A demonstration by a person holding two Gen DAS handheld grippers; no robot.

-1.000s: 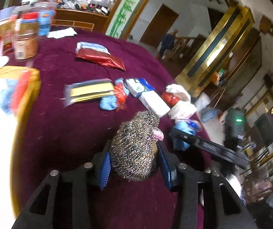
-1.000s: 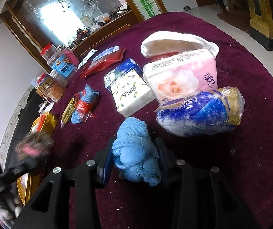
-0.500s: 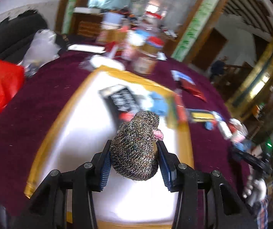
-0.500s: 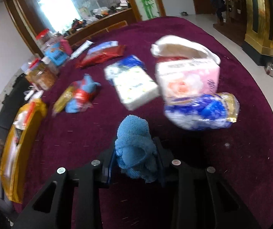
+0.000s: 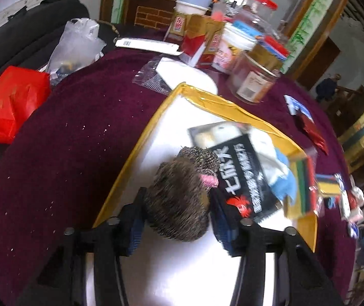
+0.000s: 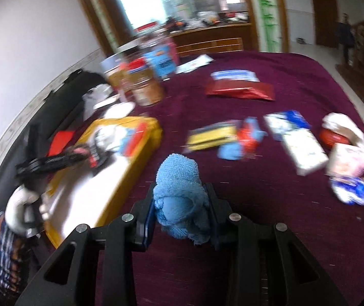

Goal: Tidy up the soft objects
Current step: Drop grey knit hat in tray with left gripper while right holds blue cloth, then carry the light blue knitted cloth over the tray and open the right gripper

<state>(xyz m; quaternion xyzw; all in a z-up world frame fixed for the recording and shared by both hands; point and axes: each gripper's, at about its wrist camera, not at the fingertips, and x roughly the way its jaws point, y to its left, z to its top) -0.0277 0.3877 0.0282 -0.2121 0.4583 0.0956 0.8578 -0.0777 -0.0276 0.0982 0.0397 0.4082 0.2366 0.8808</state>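
The left tool (image 5: 177,204) hangs over the white floor of the yellow-rimmed tray (image 5: 141,140), with the speckled knitted bundle (image 5: 179,199) between its blue pads. Its jaws have just been opening; a sliver of gap shows at the right pad, so the hold looks as good as released, though the bundle has not visibly dropped. The tray already carries a black packet (image 5: 245,176) and some blue cloth (image 5: 284,178), and the bundle sits just beside the packet's near edge.

To do this step well, I'd say the jaws should spread fully before the hand lifts, so the wool doesn't snag on a pad and get dragged back out. Letting it fall onto the bare white patch nearer the tool keeps it off the packet and leaves room.

The right tool (image 6: 179,211) is clamped on a rolled blue towel (image 6: 179,193), above the maroon counter (image 6: 284,229), to the right of the tray. It is best held back until the left hand (image 6: 24,209) clears, since both would crowd the same corner. Tissue packs (image 6: 304,150) and other wrapped goods are scattered on the counter.
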